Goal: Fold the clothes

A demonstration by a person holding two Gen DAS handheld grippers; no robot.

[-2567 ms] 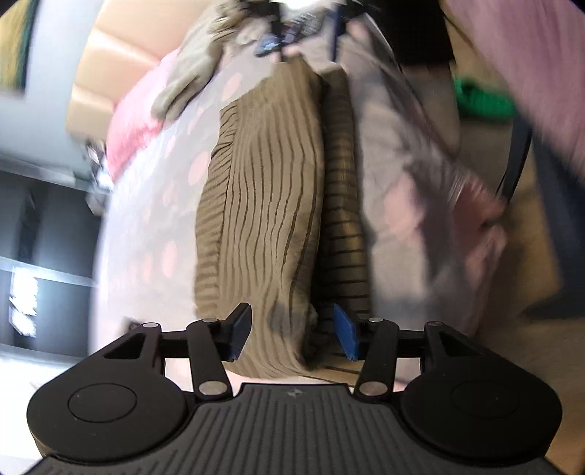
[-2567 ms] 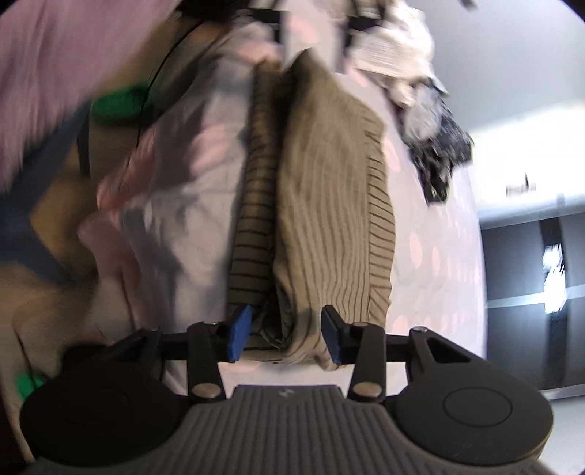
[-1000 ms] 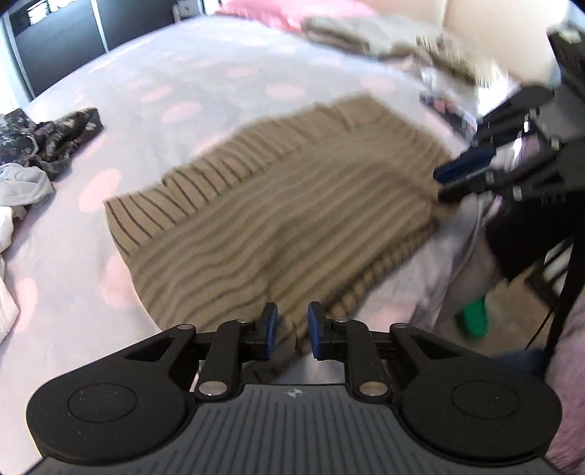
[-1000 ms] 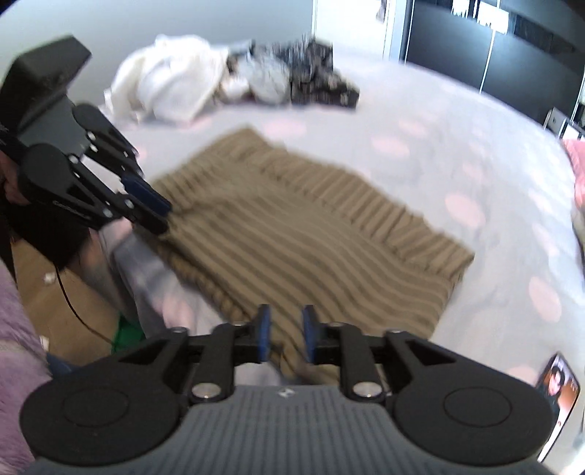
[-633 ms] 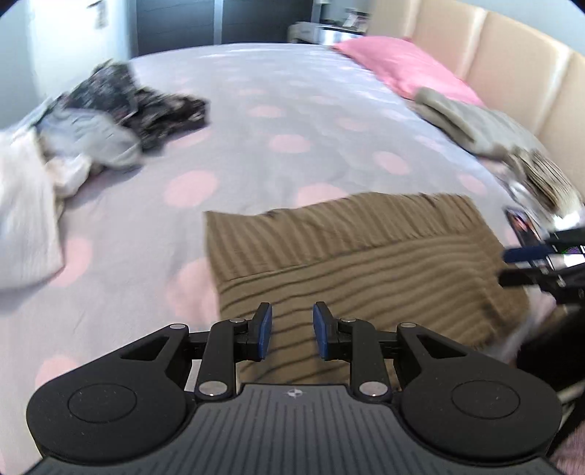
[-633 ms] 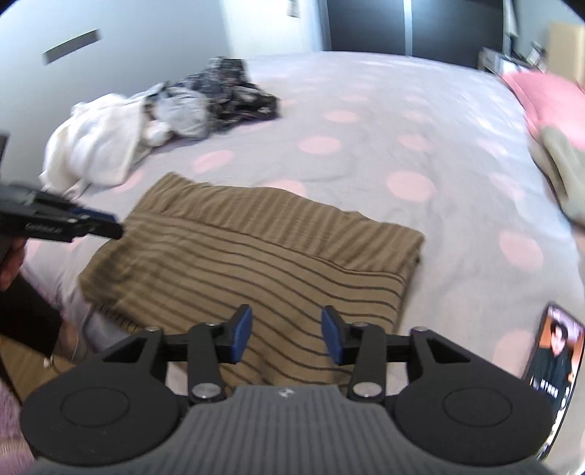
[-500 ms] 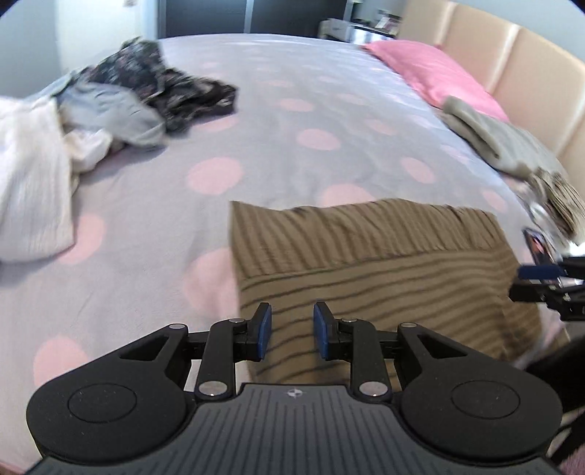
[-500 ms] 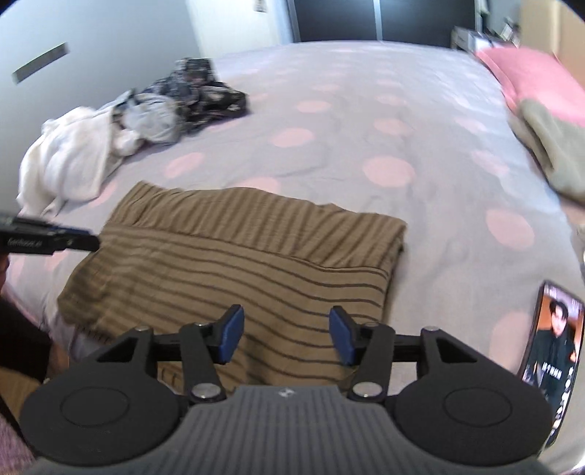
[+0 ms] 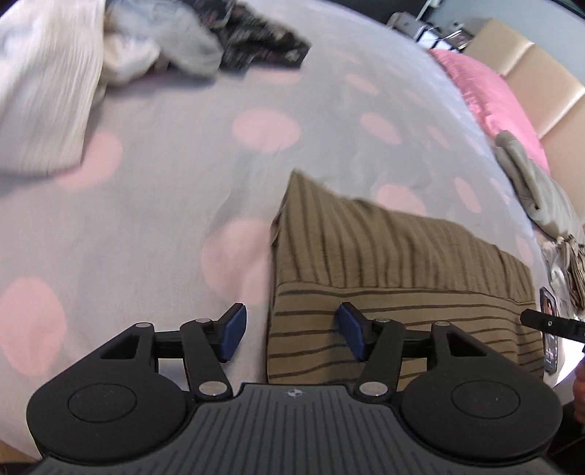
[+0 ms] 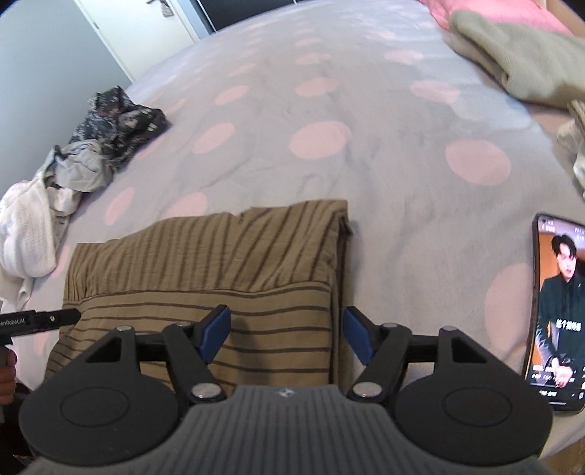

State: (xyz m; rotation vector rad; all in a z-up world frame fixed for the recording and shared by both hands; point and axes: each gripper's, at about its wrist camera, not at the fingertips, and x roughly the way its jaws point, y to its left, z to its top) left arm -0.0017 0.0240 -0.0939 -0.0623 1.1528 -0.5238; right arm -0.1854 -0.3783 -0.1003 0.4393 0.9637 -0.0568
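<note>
Striped sweater (image 10: 204, 277) lies folded on the bed (image 10: 329, 109), phone (image 10: 555, 314) just beside it. Left gripper (image 9: 290, 336) and right gripper (image 10: 285, 336) spread, empty — a grab at only 1 layer could drag the fold apart.

from here i see a bed (image 10: 329, 153) under a grey cover with pink dots, a beige padded headboard (image 9: 541, 73) — behind it a grey wall (image 10: 47, 58) and white door (image 10: 164, 22).

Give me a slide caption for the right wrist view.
Right gripper open over the folded striped garment on the dotted bed, phone alongside.
</note>
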